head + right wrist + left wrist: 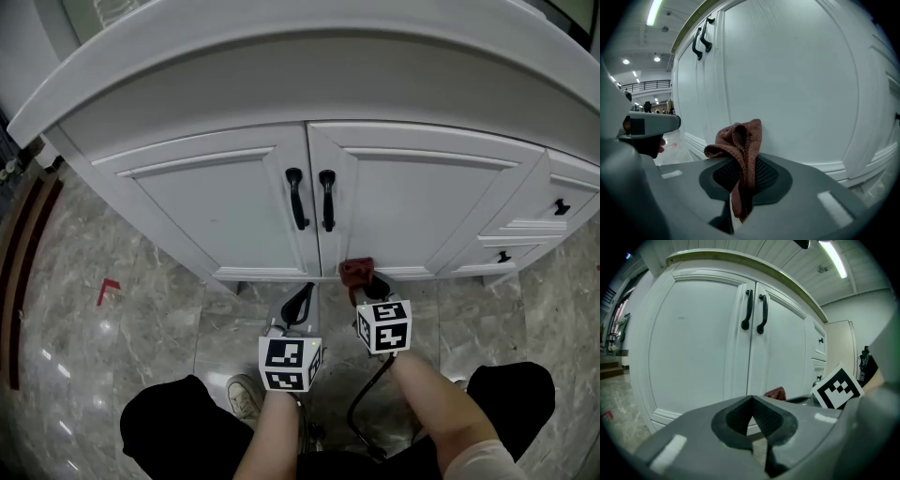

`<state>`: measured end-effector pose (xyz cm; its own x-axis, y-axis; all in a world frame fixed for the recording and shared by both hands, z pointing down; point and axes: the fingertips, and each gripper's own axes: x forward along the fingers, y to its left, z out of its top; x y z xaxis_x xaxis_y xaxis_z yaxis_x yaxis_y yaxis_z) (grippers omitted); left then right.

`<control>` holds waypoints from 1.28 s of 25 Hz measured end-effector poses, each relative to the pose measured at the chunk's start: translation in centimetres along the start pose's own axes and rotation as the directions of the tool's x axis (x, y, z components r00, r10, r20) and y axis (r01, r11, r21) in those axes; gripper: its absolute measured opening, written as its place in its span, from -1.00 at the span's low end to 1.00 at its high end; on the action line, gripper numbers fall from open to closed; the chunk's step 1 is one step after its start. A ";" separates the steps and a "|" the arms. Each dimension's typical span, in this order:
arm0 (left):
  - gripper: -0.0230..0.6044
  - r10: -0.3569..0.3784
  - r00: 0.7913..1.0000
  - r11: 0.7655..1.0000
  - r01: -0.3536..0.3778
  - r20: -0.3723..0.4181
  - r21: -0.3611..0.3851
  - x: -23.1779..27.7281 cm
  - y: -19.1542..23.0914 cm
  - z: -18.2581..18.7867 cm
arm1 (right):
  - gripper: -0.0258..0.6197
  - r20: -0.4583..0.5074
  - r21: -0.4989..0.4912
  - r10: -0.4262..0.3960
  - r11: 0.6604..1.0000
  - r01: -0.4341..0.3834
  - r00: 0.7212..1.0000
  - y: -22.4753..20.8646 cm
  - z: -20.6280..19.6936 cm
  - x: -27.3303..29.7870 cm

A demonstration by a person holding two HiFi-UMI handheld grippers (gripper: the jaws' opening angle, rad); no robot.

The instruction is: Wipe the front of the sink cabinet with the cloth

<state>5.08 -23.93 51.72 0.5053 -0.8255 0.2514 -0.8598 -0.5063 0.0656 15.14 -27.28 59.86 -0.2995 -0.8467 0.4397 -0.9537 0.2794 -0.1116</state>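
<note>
**Head view.** The camera sits on my head and looks forward and steeply down, from well above, past my forearms to the floor (141,309) and the sink cabinet (234,202). My left tool (302,298) and right tool (361,277) lie low in the frame.

**Left gripper view.** The camera rides low, near the floor. It looks along its own jaws and tilts up at the cabinet doors, which are near.

**Right gripper view.** The camera sits closer still to the right-hand door and faces obliquely leftward along it.

**Shared field.** All three views take in the black door handles (311,199). Each gripper view also catches the other tool at its edge.
</note>
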 end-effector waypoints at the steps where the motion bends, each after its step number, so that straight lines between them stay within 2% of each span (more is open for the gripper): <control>1: -0.93 -0.002 1.000 1.000 0.002 -0.003 0.000 0.2 -0.3 0.0 | -0.67 -0.003 -0.001 -0.014 1.000 0.014 1.000 -0.7 -0.1 -0.3; 8: -0.93 -0.027 1.000 1.000 0.027 -0.008 -0.015 1.8 -3.4 -0.1 | -0.67 -0.003 0.004 -0.068 0.998 0.068 0.998 -5.5 -0.6 -2.4; 19: -0.93 -0.090 0.996 0.995 0.090 -0.001 -0.040 4.4 -10.0 -0.3 | -0.66 -0.010 0.106 -0.244 0.964 0.243 0.970 -15.2 -2.1 -7.3; 22: -0.93 -0.097 0.995 0.995 0.096 -0.012 -0.036 4.7 -11.4 -0.5 | -0.66 -0.012 0.095 -0.271 0.958 0.271 0.962 -16.4 -2.2 -8.3; 26: -0.93 -0.098 0.995 0.995 0.097 -0.016 -0.030 4.7 -12.4 -0.5 | -0.67 -0.029 0.143 -0.316 0.938 0.317 0.948 -18.2 -2.6 -9.7; 32: -0.93 -0.080 0.996 0.997 0.079 -0.027 -0.014 3.4 -11.7 -0.5 | -0.67 -0.037 0.204 -0.303 0.931 0.304 0.952 -16.7 -2.9 -10.3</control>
<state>16.84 -20.68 52.28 0.5701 -0.7755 0.2711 -0.8179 -0.5669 0.0984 34.22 -21.89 59.74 0.0043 -0.8740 0.4858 -0.9842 -0.0896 -0.1525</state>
